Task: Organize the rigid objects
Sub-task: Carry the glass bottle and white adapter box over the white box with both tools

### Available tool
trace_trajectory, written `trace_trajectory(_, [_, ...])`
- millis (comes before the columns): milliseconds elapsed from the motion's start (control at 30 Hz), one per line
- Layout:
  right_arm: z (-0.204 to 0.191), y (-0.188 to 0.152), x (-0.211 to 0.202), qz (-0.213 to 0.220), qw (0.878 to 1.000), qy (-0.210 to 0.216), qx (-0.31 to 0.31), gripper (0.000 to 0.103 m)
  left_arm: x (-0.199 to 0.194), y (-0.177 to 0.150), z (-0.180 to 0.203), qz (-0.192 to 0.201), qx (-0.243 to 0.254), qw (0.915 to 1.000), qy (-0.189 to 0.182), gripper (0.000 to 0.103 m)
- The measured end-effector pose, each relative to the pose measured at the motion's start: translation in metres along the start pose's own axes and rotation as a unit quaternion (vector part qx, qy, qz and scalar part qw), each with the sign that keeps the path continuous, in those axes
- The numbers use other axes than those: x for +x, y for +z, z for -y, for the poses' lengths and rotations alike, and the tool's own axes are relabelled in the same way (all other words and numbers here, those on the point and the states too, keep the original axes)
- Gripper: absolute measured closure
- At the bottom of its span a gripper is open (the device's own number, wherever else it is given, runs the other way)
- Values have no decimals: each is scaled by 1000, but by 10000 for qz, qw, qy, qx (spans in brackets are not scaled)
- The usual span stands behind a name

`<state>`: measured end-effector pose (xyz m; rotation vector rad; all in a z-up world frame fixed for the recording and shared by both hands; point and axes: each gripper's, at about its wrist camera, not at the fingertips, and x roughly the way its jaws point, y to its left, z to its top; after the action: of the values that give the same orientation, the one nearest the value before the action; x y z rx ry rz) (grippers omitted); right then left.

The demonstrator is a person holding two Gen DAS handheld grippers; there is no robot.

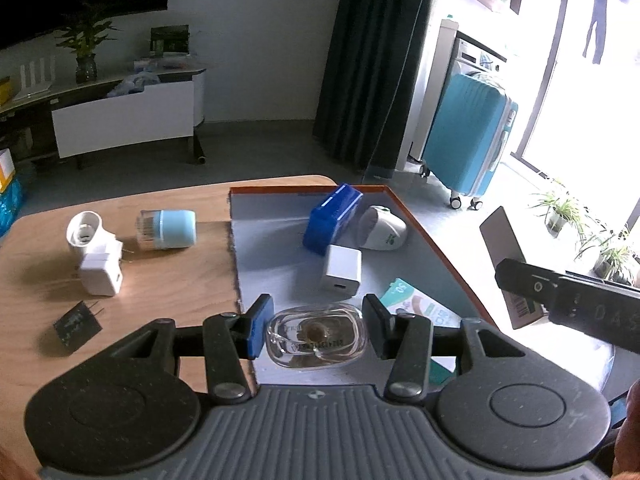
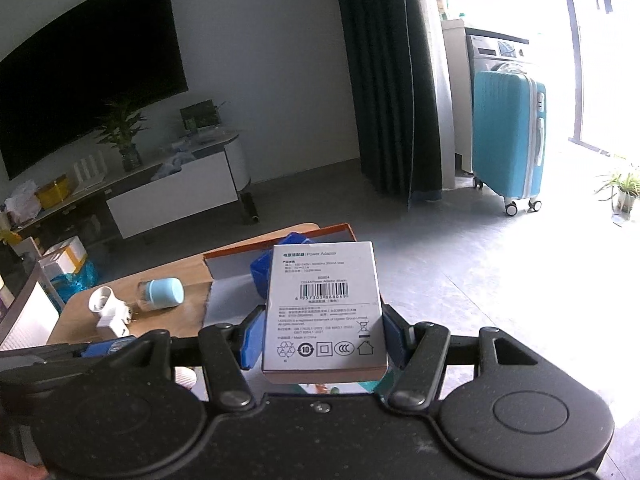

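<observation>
My left gripper (image 1: 316, 326) hangs over the near part of an orange-rimmed tray (image 1: 416, 220). Its jaws stand apart on either side of a clear glass bottle (image 1: 317, 336) with a small gap on each side. In the tray lie a blue box (image 1: 334, 218), a white mouse-like device (image 1: 382, 228) and a white charger cube (image 1: 342, 268). My right gripper (image 2: 324, 334) is shut on a grey power adapter box (image 2: 325, 312), held upright above the tray's right side; it also shows in the left wrist view (image 1: 506, 248).
On the wooden table (image 1: 40, 264) left of the tray lie a light blue cylinder (image 1: 168, 228), a white socket adapter (image 1: 86, 232), a white charger (image 1: 100, 274) and a black plug (image 1: 76, 324). A printed packet (image 1: 416, 300) lies at the tray's right. A teal suitcase (image 1: 468, 140) stands beyond.
</observation>
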<state>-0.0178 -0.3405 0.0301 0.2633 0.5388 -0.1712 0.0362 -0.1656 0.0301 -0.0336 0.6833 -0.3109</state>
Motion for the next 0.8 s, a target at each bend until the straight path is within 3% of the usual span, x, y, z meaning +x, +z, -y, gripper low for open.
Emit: trace_trajectory(800, [7, 14, 33, -141, 9997, 47, -204, 31, 16, 0, 16, -130, 67, 9999, -75, 54])
